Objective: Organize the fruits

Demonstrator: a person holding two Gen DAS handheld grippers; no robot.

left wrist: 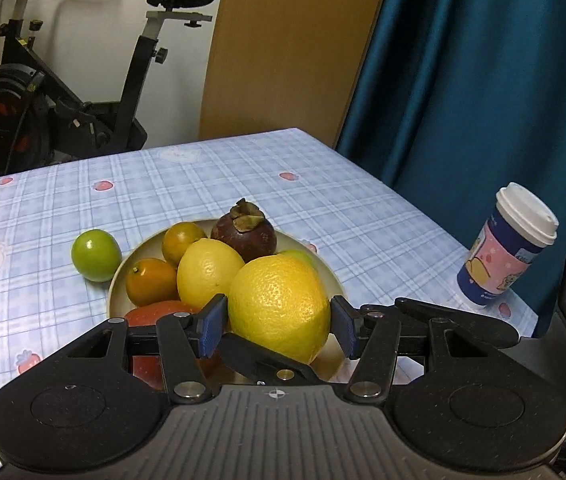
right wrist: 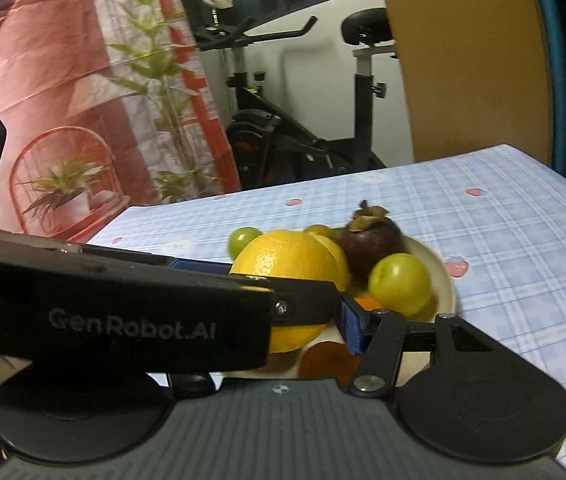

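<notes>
Left wrist view: one green fruit (left wrist: 96,255) is left out on the desk (left wrist: 363,216) beside the plate (left wrist: 117,280), which is otherwise piled full. The big lemon (left wrist: 279,308) is clamped in the left gripper (left wrist: 279,322) jaws above it; whether anything's held by the right gripper (right wrist: 311,320) can't be told.

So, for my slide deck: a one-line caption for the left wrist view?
Left gripper clasps a large yellow citrus fruit over the fruit-filled beige plate.

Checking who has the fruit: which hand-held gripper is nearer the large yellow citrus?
Left. The left hand-held gripper has its pads on both sides of the large yellow citrus; the right hand-held gripper is behind it, with the left one's body partly between.
</notes>
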